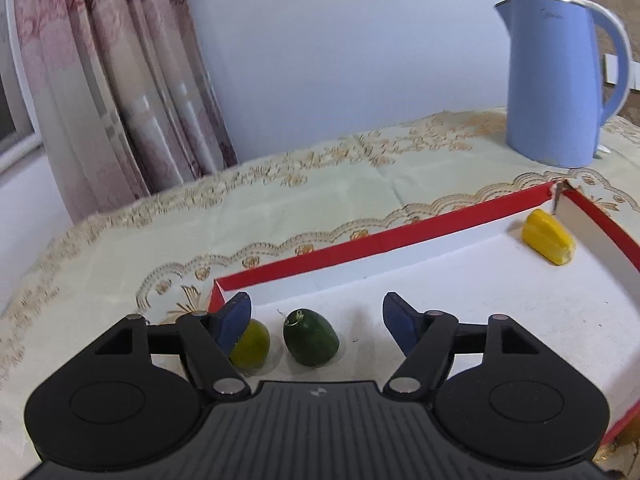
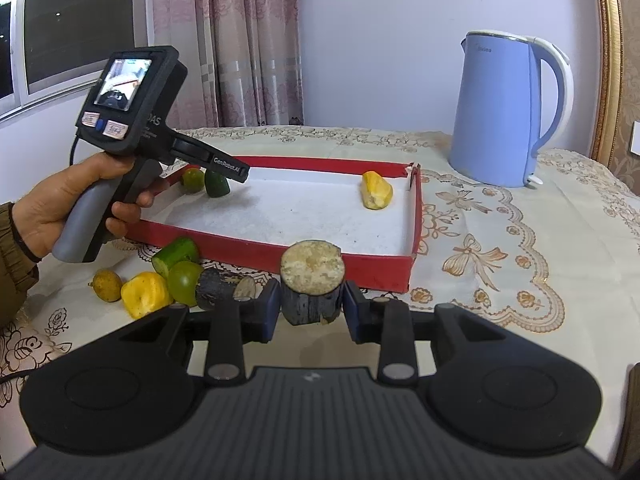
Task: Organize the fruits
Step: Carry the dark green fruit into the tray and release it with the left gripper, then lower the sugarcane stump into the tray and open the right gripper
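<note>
Left wrist view: our left gripper (image 1: 316, 314) stands well open over the dark green fruit (image 1: 311, 337), which lies free, long axis running far-left to near-right, in the red tray's (image 1: 360, 242) near-left corner. Our right gripper (image 2: 308, 308) clamps an upright dark stub (image 2: 312, 286).

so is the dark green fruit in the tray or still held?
In the tray: dark green fruit rests on its white floor, between the left gripper's open jaws, untouched.
</note>
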